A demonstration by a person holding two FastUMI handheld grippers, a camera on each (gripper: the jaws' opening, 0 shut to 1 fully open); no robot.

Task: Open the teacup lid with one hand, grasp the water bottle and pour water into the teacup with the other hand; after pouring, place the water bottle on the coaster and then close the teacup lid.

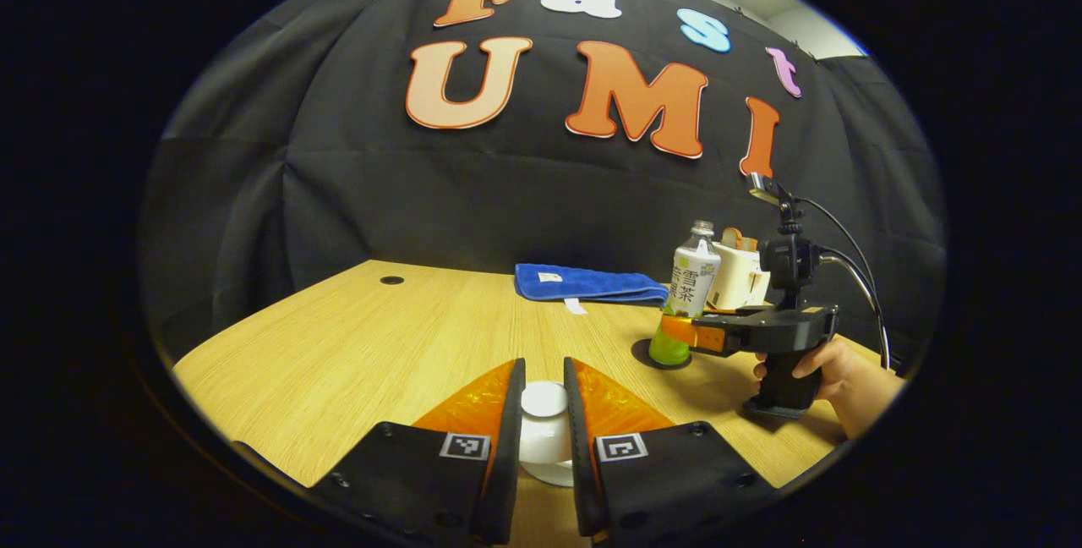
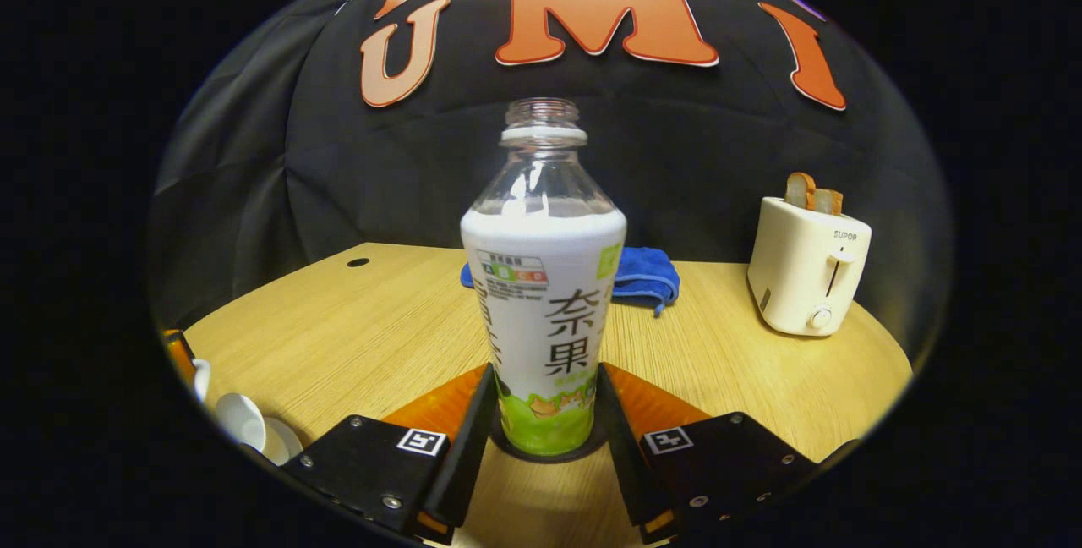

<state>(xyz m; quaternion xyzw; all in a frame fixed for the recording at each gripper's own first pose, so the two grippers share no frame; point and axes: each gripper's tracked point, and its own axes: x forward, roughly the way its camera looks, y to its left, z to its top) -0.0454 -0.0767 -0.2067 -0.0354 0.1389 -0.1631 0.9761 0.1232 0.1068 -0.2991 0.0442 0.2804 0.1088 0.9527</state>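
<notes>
My left hand-held gripper [image 1: 543,413] is clamped on the teacup lid [image 1: 543,400]. My right hand-held gripper [image 2: 545,413] is clamped low on the water bottle [image 2: 543,294], upright on the coaster [image 2: 549,452], teacup [image 2: 245,421] at 8 o'clock. Risk: uncapped bottle, low grip; tilt too fast and it spills onto the table [image 2: 406,320].
</notes>
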